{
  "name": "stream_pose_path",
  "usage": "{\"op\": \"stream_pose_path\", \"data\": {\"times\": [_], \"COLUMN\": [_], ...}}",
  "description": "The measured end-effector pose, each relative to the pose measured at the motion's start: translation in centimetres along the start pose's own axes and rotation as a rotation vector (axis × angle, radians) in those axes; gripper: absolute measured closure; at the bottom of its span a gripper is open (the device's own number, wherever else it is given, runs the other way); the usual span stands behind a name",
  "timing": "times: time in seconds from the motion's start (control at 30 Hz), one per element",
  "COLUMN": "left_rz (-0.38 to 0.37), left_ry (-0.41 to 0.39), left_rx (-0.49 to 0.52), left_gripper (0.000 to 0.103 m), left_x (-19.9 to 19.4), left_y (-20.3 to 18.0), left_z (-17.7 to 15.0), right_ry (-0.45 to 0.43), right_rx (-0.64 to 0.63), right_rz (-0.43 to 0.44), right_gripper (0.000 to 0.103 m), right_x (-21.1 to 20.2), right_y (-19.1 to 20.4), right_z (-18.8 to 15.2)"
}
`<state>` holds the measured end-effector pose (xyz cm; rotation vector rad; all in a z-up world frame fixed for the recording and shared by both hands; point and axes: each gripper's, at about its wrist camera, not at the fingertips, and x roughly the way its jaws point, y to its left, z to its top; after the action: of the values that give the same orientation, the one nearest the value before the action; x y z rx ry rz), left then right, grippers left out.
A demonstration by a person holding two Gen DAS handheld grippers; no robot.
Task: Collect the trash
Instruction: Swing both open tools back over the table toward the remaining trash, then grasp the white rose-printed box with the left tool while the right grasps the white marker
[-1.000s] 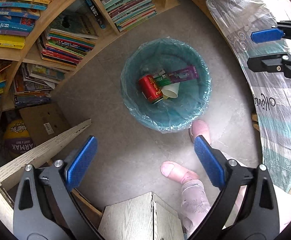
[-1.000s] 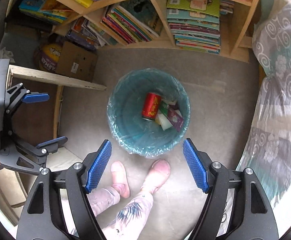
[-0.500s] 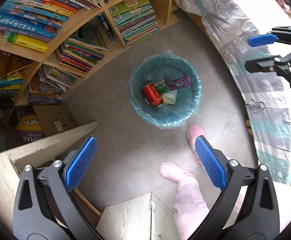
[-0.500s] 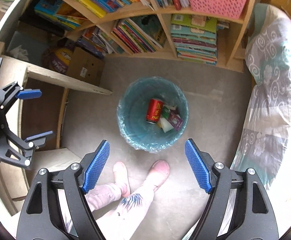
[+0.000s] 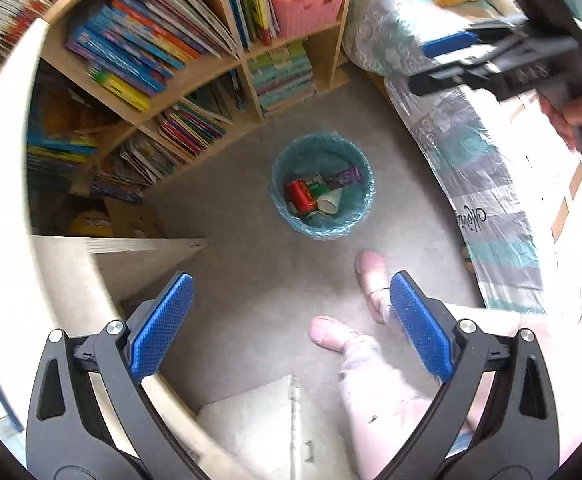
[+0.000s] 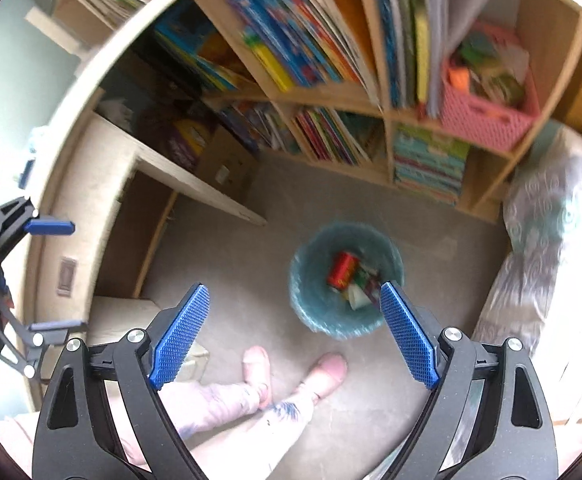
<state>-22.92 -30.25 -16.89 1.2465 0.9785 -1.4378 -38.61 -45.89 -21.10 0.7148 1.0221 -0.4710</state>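
Both grippers high over the lined bin [image 5: 322, 185]
Left gripper [image 5: 291, 326] wide, empty; right gripper [image 6: 295, 334] opening, empty. Red can [image 5: 301, 198] lies flat, long axis near-to-far.

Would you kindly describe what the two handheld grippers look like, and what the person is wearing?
Both the left gripper and the right gripper have black plastic arms with cut-out slots and silver screws, ending in flat blue pads with a fine grid texture. No cables show. The person wears pale patterned trousers and pink slippers.
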Motion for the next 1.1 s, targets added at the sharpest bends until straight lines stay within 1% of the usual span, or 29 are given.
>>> {"op": "stream_pose_path", "data": {"times": [0.03,0.13,0.3,0.43,0.57,0.63,0.73,0.87,1.03,1.1], "left_rz": [0.033,0.093,0.166,0.245,0.287,0.326,0.359,0.343,0.409,0.41], "left_ry": [-0.014,-0.047,-0.082,-0.086,-0.072,-0.065,-0.052,-0.047,-0.024,-0.031], "left_rx": [0.013,0.01,-0.074,-0.116,-0.176,-0.199,-0.233,-0.275,-0.287,-0.299], "left_gripper": [0.007,0.007,0.007,0.007,0.007,0.007,0.007,0.007,0.007,0.007], "left_x": [-1.3,-3.7,-7.4,-9.7,-11.5,-12.2,-13.0,-14.3,-15.1,-15.7], "left_y": [0.4,1.8,5.9,9.0,12.3,13.8,16.1,18.3,21.0,22.2], "left_z": [-0.6,-2.0,-5.2,-8.3,-12.2,-14.3,-17.3,-20.9,-24.7,-26.3], "right_ry": [-0.003,-0.012,-0.029,-0.043,-0.06,-0.068,-0.07,-0.059,-0.051,-0.035], "right_rx": [-0.014,-0.09,-0.242,-0.369,-0.448,-0.483,-0.529,-0.602,-0.669,-0.701], "right_rz": [0.001,0.012,0.044,0.059,0.075,0.084,0.099,0.107,0.13,0.132], "right_gripper": [0.016,0.016,0.014,0.013,0.011,0.011,0.011,0.011,0.011,0.011], "right_x": [-0.3,-1.2,-2.6,-3.5,-3.7,-3.7,-3.3,-2.3,-0.6,0.1], "right_y": [0.7,3.9,9.8,14.8,18.9,21.1,24.0,28.6,33.7,35.7], "right_z": [0.4,1.9,4.3,5.8,7.2,7.7,8.3,8.7,9.0,9.2]}}
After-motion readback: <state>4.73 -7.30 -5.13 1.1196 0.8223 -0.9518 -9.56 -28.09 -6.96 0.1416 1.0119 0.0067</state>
